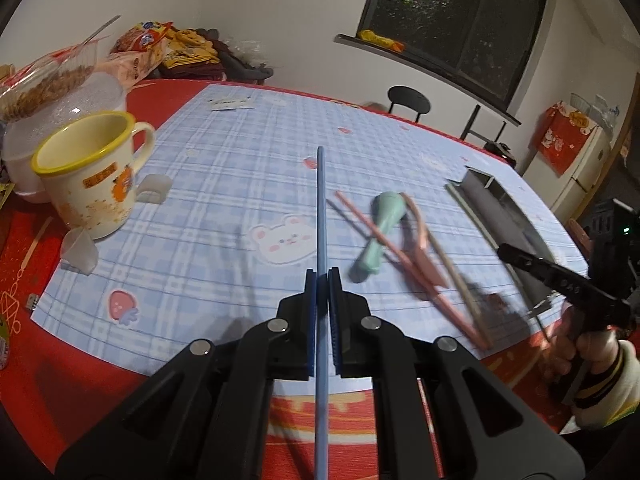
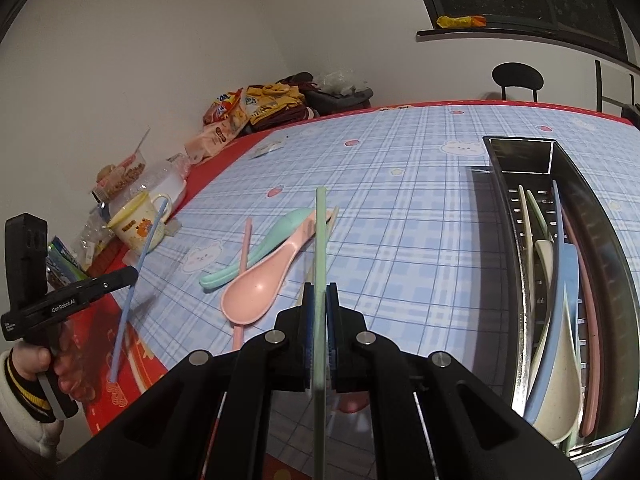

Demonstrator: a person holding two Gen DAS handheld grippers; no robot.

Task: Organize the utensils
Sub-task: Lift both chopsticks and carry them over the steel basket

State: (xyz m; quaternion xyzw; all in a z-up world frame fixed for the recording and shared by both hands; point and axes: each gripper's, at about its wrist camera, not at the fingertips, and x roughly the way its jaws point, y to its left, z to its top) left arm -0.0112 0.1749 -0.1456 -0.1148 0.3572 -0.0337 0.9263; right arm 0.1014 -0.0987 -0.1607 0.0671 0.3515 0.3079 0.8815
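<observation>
My left gripper is shut on a blue chopstick and holds it above the table; that chopstick also shows in the right wrist view. My right gripper is shut on a green chopstick. On the plaid mat lie a green spoon, a pink spoon and a pink chopstick, crossed in a loose pile; the green spoon and pink chopstick also show in the left wrist view. A steel utensil tray at the right holds several spoons and chopsticks.
A yellow-rimmed cup stands at the table's left beside plastic containers and snack bags. A black chair stands beyond the far edge. The red tablecloth borders the mat.
</observation>
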